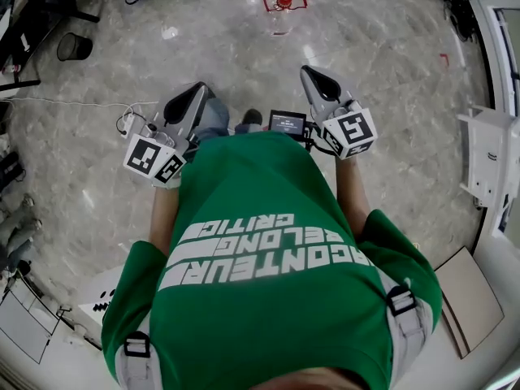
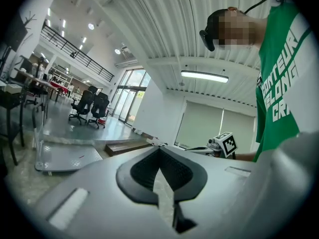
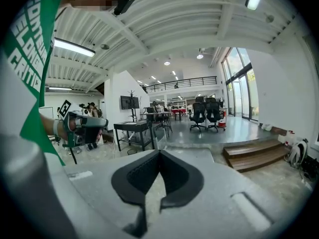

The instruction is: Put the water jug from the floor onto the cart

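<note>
The water jug [image 1: 283, 10] is clear with a red cap and handle. It stands on the marble floor at the top of the head view, well ahead of both grippers. My left gripper [image 1: 197, 96] and right gripper [image 1: 313, 75] are held in front of the person's green shirt, pointing forward. In the left gripper view the left gripper [image 2: 159, 149] has its dark pads meeting at the tip, with nothing between them. The right gripper [image 3: 159, 153] is shut and empty too. A low grey platform [image 2: 65, 156], possibly the cart, lies on the floor to the left.
A black bin [image 1: 73, 45] and desk legs stand at the far left, with a white cable running across the floor. A white cabinet [image 1: 491, 157] and a cardboard sheet [image 1: 467, 299] sit at the right. Office chairs [image 2: 89, 106] and wooden steps [image 3: 254, 156] lie farther off.
</note>
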The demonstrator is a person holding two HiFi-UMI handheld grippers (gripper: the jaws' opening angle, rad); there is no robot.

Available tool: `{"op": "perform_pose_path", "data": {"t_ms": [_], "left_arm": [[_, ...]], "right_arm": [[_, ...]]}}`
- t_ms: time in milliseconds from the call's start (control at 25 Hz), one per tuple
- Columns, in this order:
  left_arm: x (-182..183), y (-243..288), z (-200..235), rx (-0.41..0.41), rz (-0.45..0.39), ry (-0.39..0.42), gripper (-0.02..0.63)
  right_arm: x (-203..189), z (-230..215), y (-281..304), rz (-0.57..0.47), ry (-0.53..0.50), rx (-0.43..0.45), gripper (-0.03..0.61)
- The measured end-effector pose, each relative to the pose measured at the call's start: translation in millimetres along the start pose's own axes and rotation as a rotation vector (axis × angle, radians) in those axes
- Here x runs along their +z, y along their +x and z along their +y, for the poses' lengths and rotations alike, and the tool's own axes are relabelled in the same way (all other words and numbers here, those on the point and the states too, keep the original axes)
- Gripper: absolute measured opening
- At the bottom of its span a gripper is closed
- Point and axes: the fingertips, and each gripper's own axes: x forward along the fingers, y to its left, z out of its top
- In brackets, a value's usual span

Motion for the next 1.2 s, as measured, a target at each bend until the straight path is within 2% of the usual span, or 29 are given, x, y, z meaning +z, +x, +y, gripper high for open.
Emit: {"op": "perform_pose_path", "data": {"t_ms": [280,480,1000,1200], "left_arm": [[4,11,26,-0.01,-0.019,0.027,0.015],[22,29,45,-0.035,-0.043,0.036,0.014],[63,61,158,-0.067,-0.036,0.028,0.014],[62,55,206,-0.052,-0.027,0.016,0.015]], "right_arm": [[0,-6,18,0.015,-0.043,-0.003,-0.008],[7,-26,35,0.021,-0.023,-0.024,-0.008],[42,-48,137,0.083,-0.07,-0.063,-0.008],[41,-40,190,0.125,-0.079,-0.032,-0.008]]}}
